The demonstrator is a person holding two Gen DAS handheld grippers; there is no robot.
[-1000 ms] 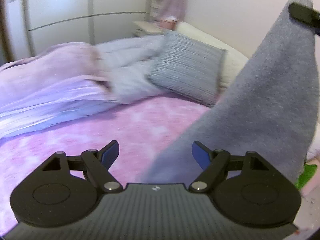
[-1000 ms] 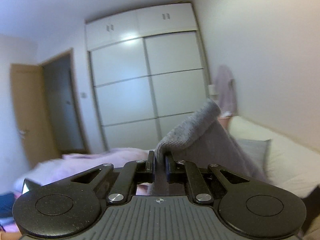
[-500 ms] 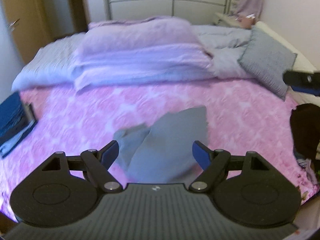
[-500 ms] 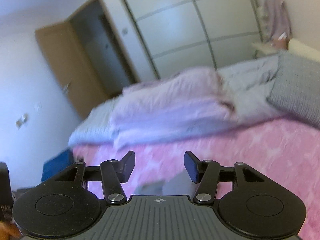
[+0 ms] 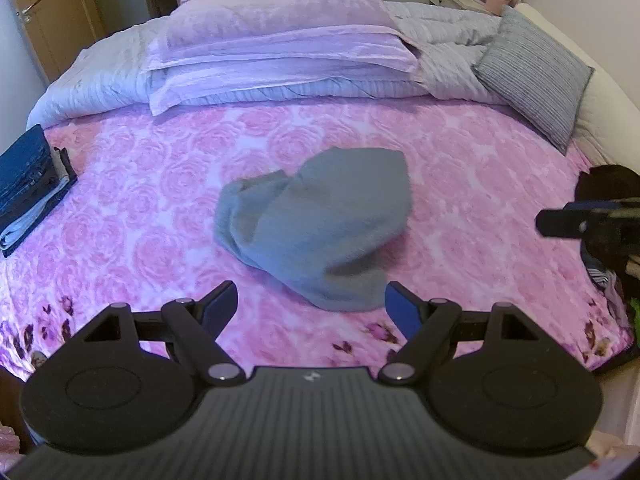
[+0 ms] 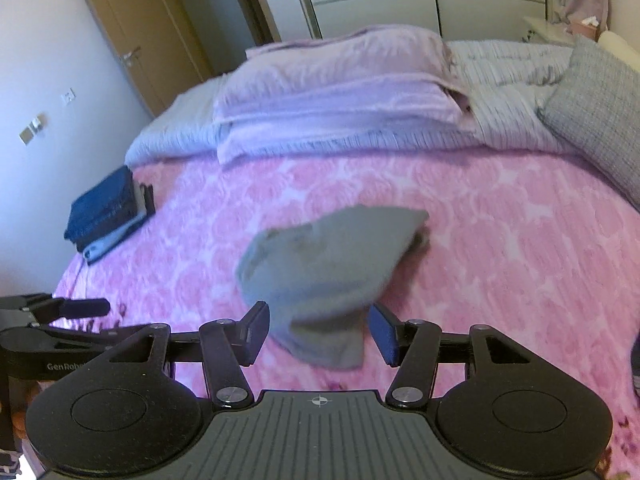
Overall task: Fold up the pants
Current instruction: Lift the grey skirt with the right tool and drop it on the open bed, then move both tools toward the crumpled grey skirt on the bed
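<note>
Grey pants point(image 5: 316, 220) lie in a crumpled heap on the pink rose-patterned bedspread point(image 5: 132, 208); in the right wrist view the pants point(image 6: 324, 276) look blurred. My left gripper point(image 5: 310, 308) is open above the near edge of the heap, holding nothing. My right gripper point(image 6: 318, 334) is open too, with the near end of the pants showing between its fingers from above, not clamped. The right gripper point(image 5: 580, 222) also pokes in at the right edge of the left wrist view, and the left gripper point(image 6: 56, 312) at the left edge of the right wrist view.
A stack of folded dark blue clothes point(image 5: 24, 184) sits at the bed's left edge. Folded lilac bedding point(image 5: 276, 52) and a grey quilt point(image 5: 448, 52) fill the far side, with a grey pillow point(image 5: 536, 76) at right. Dark clothes point(image 5: 608, 184) lie off the right edge.
The right gripper has opened and let go of the pants, which dropped from hanging in the air into a heap on the bed. Both cameras have tilted down toward the bedspread.
</note>
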